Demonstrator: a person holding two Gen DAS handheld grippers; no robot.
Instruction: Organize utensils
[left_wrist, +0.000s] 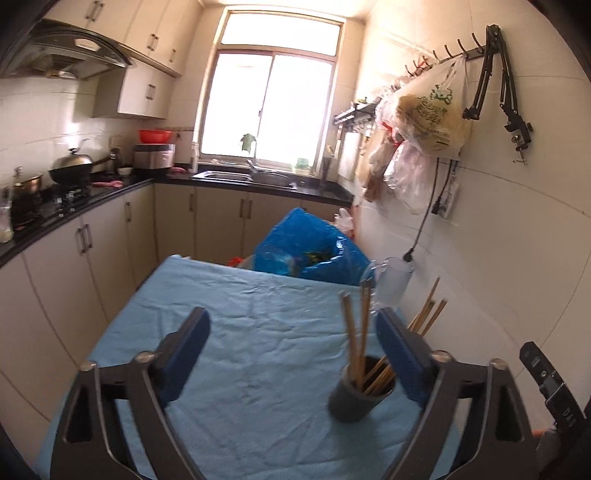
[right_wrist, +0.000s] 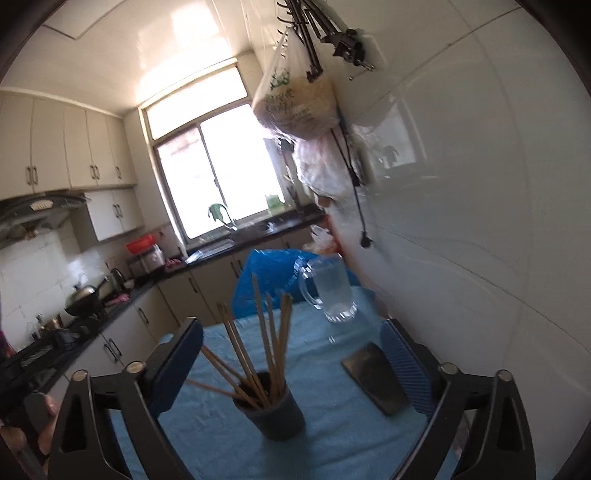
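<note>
A dark grey cup (left_wrist: 360, 397) full of wooden chopsticks (left_wrist: 356, 332) stands upright on the table's light blue cloth (left_wrist: 240, 295). In the left wrist view my left gripper (left_wrist: 291, 317) is open, and the cup sits low between its fingers, close to the right finger, with no pad pressing on it. In the right wrist view the cup (right_wrist: 277, 413) and its fanned chopsticks (right_wrist: 266, 332) stand between the wide-apart fingers of my right gripper (right_wrist: 291, 326), which is open. Whether the low leaning sticks touch its left finger I cannot tell.
A glass mug (right_wrist: 332, 291) stands at the table's far right by the white tiled wall. A dark flat slab (right_wrist: 373, 380) lies beside the right finger. A blue plastic bag (left_wrist: 306, 251) bulges behind the table's far edge. Counter, stove and sink run along the left and back.
</note>
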